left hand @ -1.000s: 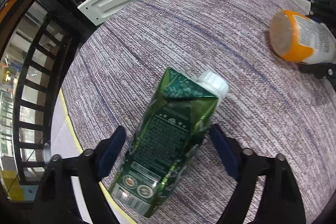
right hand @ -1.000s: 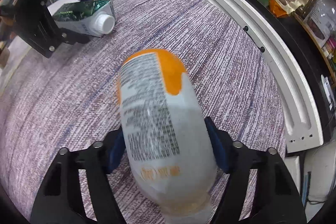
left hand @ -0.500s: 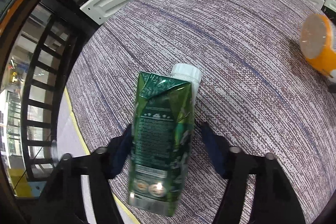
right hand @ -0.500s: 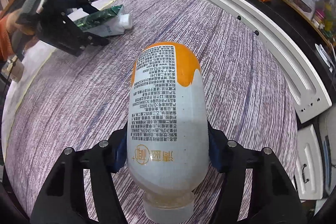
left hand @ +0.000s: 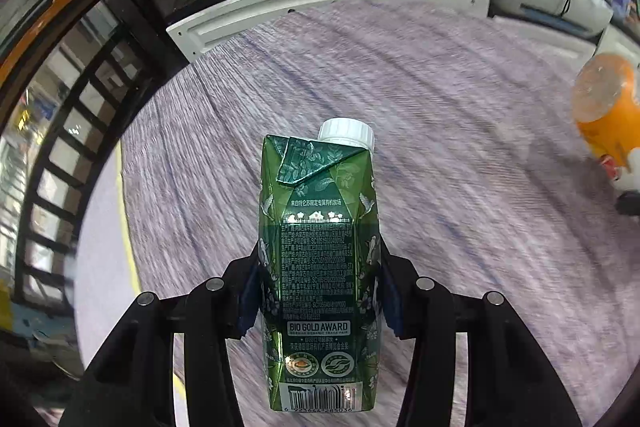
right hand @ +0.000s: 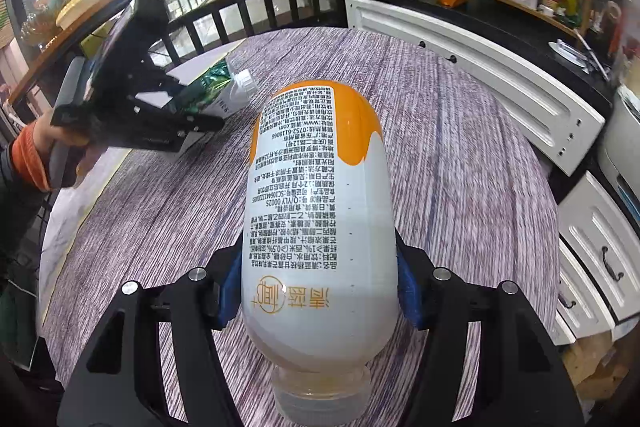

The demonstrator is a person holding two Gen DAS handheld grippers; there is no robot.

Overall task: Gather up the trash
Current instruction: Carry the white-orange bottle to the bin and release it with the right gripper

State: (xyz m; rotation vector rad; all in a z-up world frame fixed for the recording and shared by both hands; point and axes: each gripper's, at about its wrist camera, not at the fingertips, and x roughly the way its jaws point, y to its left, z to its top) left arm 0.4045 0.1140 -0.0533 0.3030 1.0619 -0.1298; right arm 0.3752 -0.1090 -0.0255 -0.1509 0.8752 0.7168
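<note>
The left hand-held gripper is clenched on the green carton, long axis straight up the frame's centre with cap away (lifted off the table, I judge), while the right hand-held gripper likewise grasps the orange-and-white bottle, cap toward the camera.

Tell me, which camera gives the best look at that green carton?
The left wrist view. There the green carton fills the middle, clamped between the left gripper's jaws, white cap pointing away, print readable. The right wrist view shows only a far-off sliver of it, mostly hidden behind the tool.
</note>
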